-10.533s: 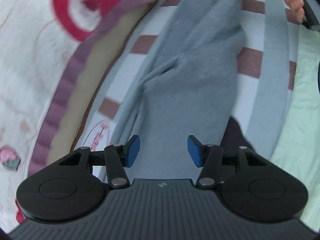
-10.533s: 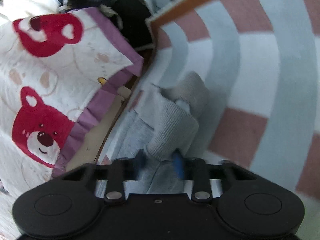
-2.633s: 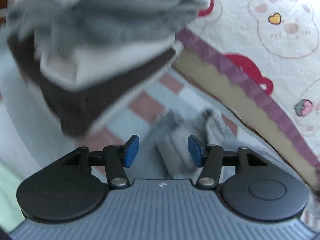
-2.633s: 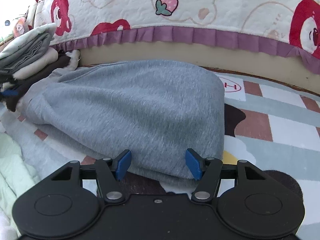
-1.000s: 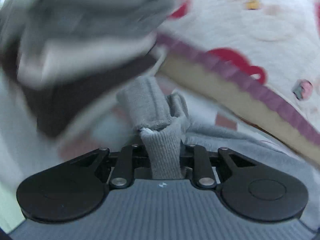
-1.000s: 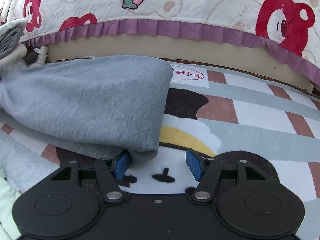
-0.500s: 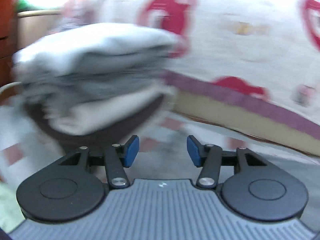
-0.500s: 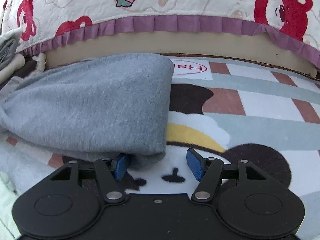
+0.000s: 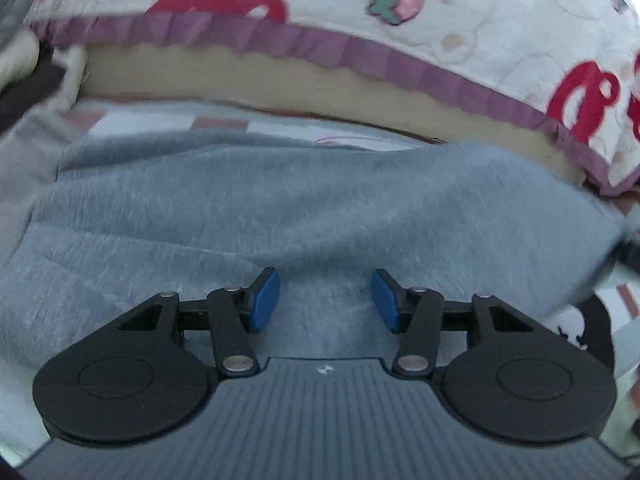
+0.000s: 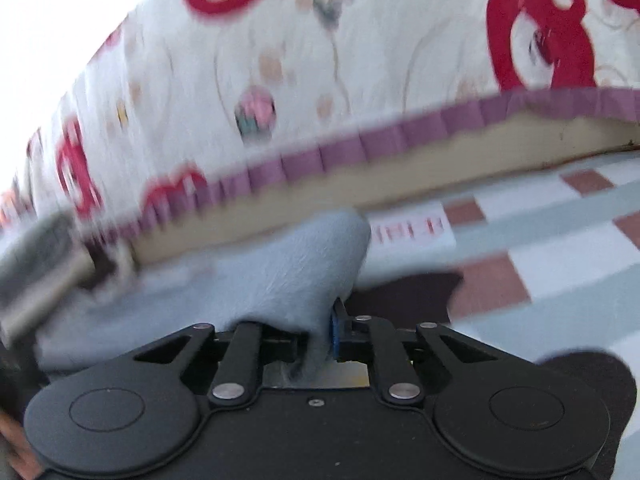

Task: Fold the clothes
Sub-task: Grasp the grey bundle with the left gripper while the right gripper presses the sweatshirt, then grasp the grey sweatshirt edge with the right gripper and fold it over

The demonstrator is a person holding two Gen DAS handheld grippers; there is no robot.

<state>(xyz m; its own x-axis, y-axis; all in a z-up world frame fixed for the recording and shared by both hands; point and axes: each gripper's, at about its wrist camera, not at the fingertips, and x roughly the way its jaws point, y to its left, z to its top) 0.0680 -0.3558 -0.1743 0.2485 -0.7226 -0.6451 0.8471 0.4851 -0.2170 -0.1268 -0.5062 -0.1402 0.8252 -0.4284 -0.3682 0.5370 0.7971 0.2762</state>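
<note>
Right gripper (image 10: 320, 336) pinches the grey garment (image 9: 320, 216) edge between its jaws, presumably for folding; left gripper (image 9: 325, 300) jaws spread above it.

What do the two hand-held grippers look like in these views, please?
The left hand-held gripper has a ribbed grey body, black linkage arms with silver rivets, two round black discs and blue fingertip pads. The right hand-held gripper matches it, but with a smooth black body; one blue pad shows.
</note>
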